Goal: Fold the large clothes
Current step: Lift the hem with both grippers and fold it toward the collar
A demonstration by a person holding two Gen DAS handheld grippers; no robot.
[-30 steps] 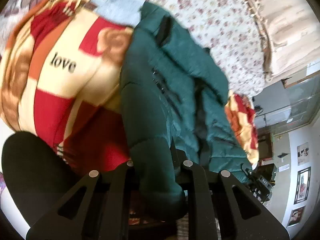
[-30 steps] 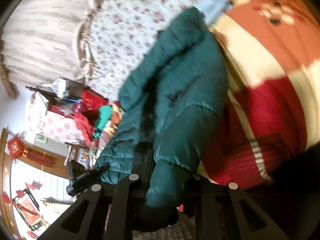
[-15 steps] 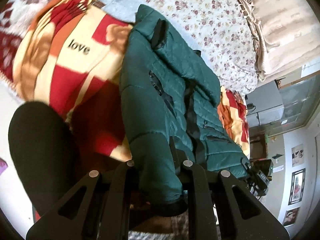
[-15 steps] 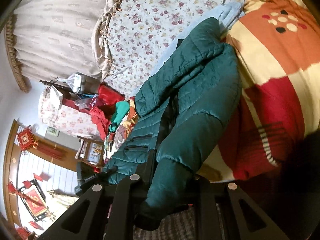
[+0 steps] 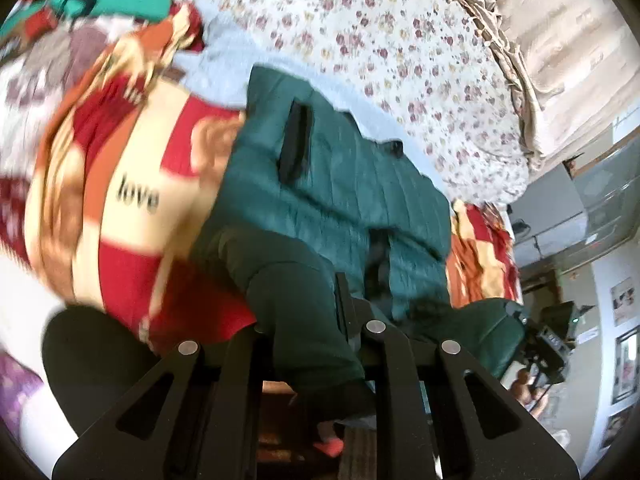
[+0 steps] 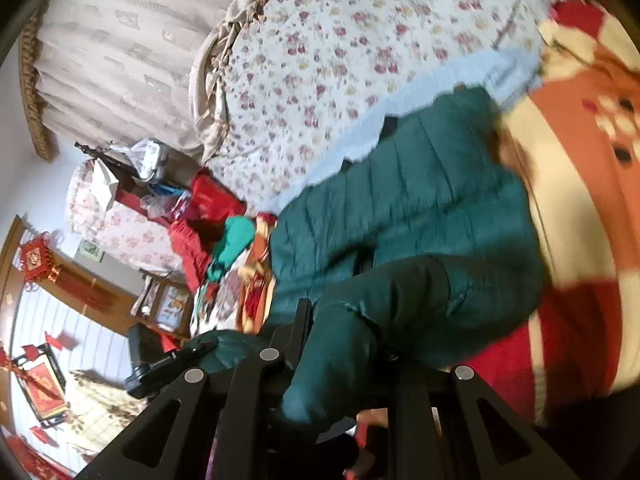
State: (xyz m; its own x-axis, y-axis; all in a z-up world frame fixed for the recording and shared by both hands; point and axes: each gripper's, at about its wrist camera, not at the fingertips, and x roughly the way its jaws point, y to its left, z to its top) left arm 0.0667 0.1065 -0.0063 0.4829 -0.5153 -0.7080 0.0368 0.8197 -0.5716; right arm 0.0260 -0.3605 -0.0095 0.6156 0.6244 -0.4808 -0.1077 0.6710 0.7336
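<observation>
Dark green quilted puffer jacket (image 5: 352, 196) with black zipper trim lies mid-frame on a red, cream and orange blanket (image 5: 132, 216). Left gripper (image 5: 312, 344) and right gripper (image 6: 340, 356) each clamp a sleeve at bottom centre. Cuffs are hidden; motion blurs the quilting.

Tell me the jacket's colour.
Dark green, quilted, with black trim; the jacket shows best in the left wrist view.
</observation>
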